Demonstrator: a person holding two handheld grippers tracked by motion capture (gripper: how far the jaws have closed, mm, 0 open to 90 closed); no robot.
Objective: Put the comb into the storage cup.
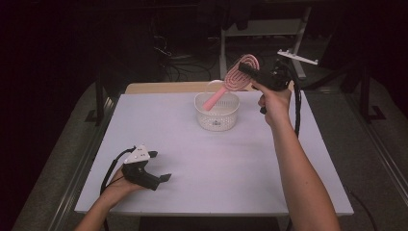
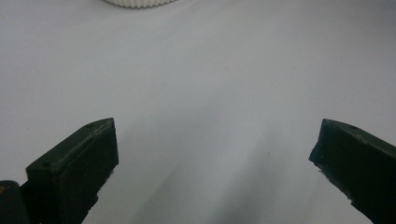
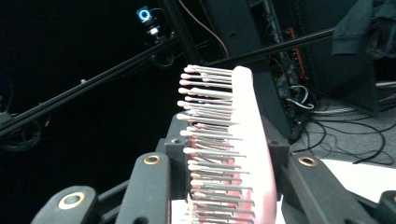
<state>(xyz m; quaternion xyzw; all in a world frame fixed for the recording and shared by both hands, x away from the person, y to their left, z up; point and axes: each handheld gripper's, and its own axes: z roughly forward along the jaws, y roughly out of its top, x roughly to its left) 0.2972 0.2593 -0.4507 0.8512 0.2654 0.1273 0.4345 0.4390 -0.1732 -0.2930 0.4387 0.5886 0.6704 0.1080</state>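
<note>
**Right gripper holding pink brush over basket, left idle**

Right gripper (image 1: 246, 70) is clamped on the head of the pink hairbrush (image 1: 235, 79), raised above the far side of the table (image 1: 192, 159). In the high view the brush hangs tilted: head up at the gripper, handle pointing down-left, its tip over or just inside the white basket (image 1: 216, 115); cannot tell if it touches the rim. In the right gripper view the brush (image 3: 247, 154) sits edge-on between the jaws, bristles (image 3: 210, 140) facing the left of that view, pads pressing on both sides.

Left gripper (image 1: 161, 166) rests low at the near-left of the table, well apart from the basket. Its jaws stand wide with nothing between them; in the left gripper view there is bare table (image 2: 201, 93) between them and the basket's lower edge (image 2: 140, 2) at the top.
</note>
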